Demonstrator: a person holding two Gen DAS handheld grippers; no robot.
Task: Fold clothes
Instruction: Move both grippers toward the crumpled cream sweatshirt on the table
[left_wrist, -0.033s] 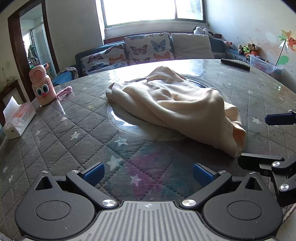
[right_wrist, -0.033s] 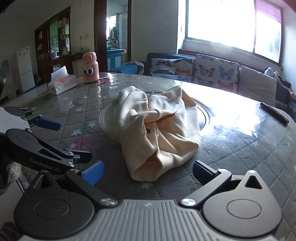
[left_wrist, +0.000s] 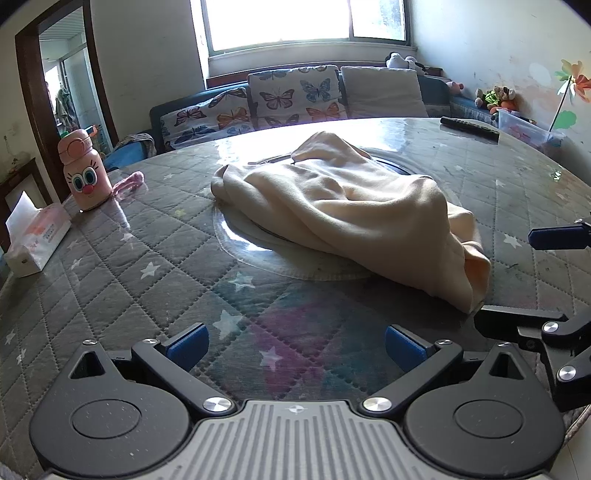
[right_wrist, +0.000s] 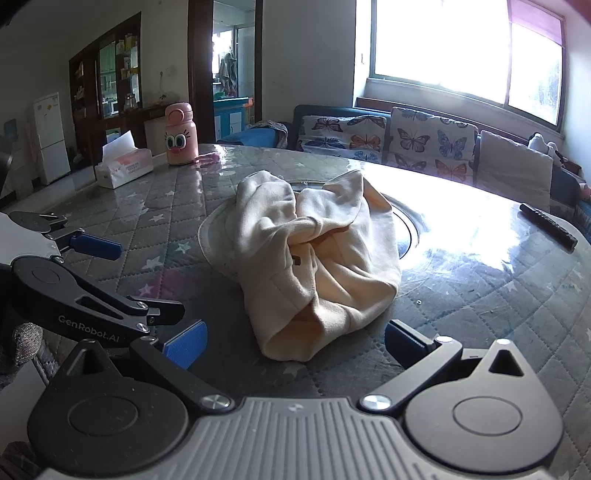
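Note:
A crumpled cream garment (left_wrist: 351, 214) lies in a heap on the glass turntable (left_wrist: 258, 251) in the middle of the round quilted table (left_wrist: 110, 280). My left gripper (left_wrist: 295, 345) is open over bare table, short of the heap and to its left. In the right wrist view the same cream garment (right_wrist: 314, 258) has its near end just ahead of my open right gripper (right_wrist: 295, 341), nothing between the blue pads. Each gripper shows at the edge of the other's view: the right one's fingers (left_wrist: 554, 238), the left one's fingers (right_wrist: 96, 245).
A pink cartoon bottle (left_wrist: 85, 173) and a tissue box (left_wrist: 37, 236) stand at the table's far left. A black remote (left_wrist: 469, 127) lies at the far right edge. A sofa with butterfly cushions (left_wrist: 295, 96) runs behind the table.

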